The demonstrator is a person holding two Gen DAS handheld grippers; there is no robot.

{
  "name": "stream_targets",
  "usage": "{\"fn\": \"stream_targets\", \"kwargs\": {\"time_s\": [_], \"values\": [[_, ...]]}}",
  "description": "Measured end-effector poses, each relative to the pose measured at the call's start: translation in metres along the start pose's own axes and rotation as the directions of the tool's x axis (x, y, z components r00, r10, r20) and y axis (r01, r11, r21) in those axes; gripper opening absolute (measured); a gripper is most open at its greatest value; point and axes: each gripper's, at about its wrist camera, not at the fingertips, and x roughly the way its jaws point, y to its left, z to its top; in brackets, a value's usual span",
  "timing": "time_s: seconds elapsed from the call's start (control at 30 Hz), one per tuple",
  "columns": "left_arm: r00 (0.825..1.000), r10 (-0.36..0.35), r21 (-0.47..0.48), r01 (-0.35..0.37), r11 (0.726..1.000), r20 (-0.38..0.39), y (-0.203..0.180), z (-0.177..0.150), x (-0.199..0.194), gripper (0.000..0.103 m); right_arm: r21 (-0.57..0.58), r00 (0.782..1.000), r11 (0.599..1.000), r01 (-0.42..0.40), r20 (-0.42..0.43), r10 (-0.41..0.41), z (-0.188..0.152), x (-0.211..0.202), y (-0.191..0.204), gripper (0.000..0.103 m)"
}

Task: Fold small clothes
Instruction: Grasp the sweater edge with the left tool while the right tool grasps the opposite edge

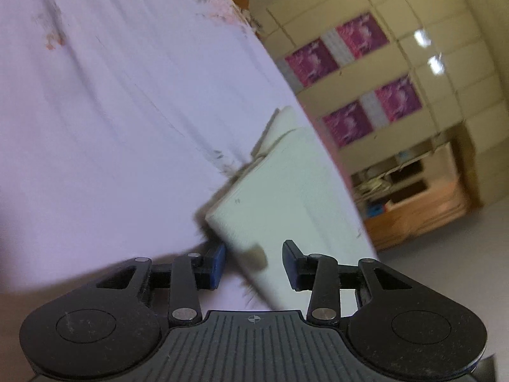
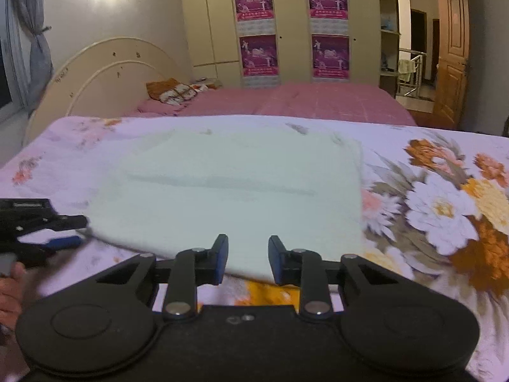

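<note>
A pale green folded cloth (image 2: 229, 184) lies flat on a flowered lilac bedsheet (image 2: 445, 210). My right gripper (image 2: 248, 259) hovers at the cloth's near edge. Its jaws stand apart, the edge shows between them, and the pads do not press on it. In the right wrist view my left gripper (image 2: 74, 230) comes in from the left at the cloth's near left corner. The left wrist view is rolled sideways. There a corner of the cloth (image 1: 286, 197) runs between the parted fingers of the left gripper (image 1: 256, 264), with a gap on the right side.
A person's hand (image 2: 9, 283) holds the left tool at the picture's left edge. Behind the sheet are a pink bed (image 2: 302, 102) with an orange pillow (image 2: 171, 90), a round headboard (image 2: 105, 76), a cream wardrobe with purple posters (image 2: 327, 25) and a wooden door (image 2: 451, 57).
</note>
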Motion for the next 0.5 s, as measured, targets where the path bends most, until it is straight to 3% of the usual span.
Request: {"fn": "stream_targets", "kwargs": {"time_s": [0.13, 0.23, 0.3, 0.5], "values": [[0.997, -0.062, -0.054, 0.065, 0.996, 0.055, -0.002, -0.007, 0.023, 0.040, 0.012, 1.000, 1.000, 0.003, 0.008, -0.003, 0.018, 0.029, 0.003, 0.026], [0.994, -0.070, -0.068, 0.076, 0.995, 0.089, -0.010, -0.008, 0.039, 0.037, 0.046, 1.000, 0.999, -0.007, 0.002, 0.007, 0.036, 0.062, 0.000, 0.015], [0.997, -0.038, -0.053, 0.042, 0.998, 0.075, -0.017, -0.006, 0.052, 0.008, 0.037, 1.000, 0.999, -0.015, 0.002, 0.014, 0.045, 0.081, 0.003, 0.010], [0.995, -0.063, -0.038, 0.066, 0.997, 0.079, -0.022, -0.002, 0.066, 0.007, -0.009, 1.000, 1.000, -0.019, -0.013, 0.018, 0.051, 0.114, 0.019, 0.008]]}}
